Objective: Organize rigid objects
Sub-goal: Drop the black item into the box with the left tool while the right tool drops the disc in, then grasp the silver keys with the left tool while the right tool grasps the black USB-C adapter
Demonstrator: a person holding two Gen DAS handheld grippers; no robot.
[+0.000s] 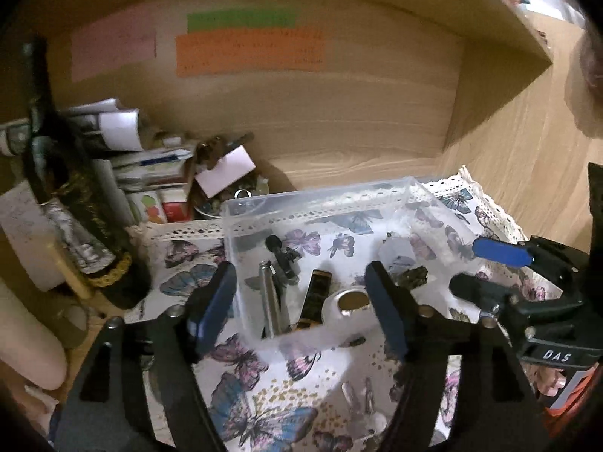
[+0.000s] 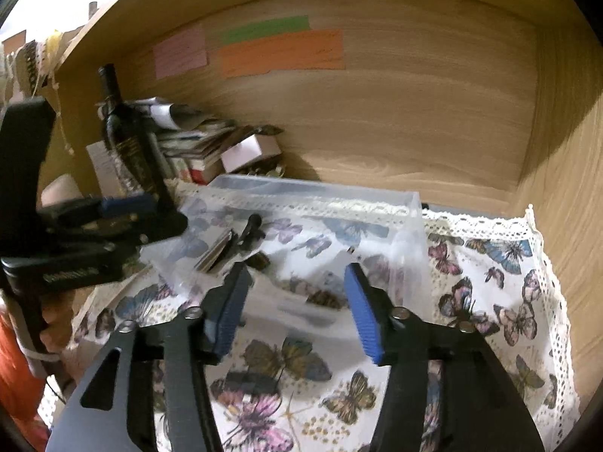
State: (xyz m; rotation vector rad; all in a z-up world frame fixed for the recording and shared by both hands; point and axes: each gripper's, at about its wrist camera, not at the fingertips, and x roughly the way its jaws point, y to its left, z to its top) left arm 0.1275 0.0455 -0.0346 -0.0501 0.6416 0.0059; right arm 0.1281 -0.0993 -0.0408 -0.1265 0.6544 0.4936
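Blue-padded fingers of the left gripper [image 1: 301, 309] stand wide apart with nothing between them, hovering at the near end of a clear plastic box [image 1: 429, 192] that sits on a butterfly-print cloth [image 1: 264, 406] edged with lace; inside the box lie a silver pen-shaped piece [image 1: 271, 301], a small black clip-like thing [image 1: 280, 254], a dark amber tube [image 1: 314, 299], a white round piece with a metal top [image 1: 348, 303] and a dark crumpled lump [image 1: 410, 277], all gathered toward the near half of the box, the pen and the black clip touching; what the lump is cannot be told; the right gripper [image 2: 297, 309] also has its jaws spread apart and empty, poised over the near wall of the same box, its pads just above the cloth; from the left wrist view it shows at the right edge, one blue pad reaching over the box's right side; a dark bottle [image 1: 75, 196] stands upright left of the box, beside a heap of papers and cartons [image 1: 150, 165]; behind all this rises a wooden back panel [image 1: 339, 113] bearing a pink note [image 1: 113, 47], a green strip [image 1: 241, 19] and an orange strip [image 1: 250, 52], the green directly above the orange; their writing is too blurred to read
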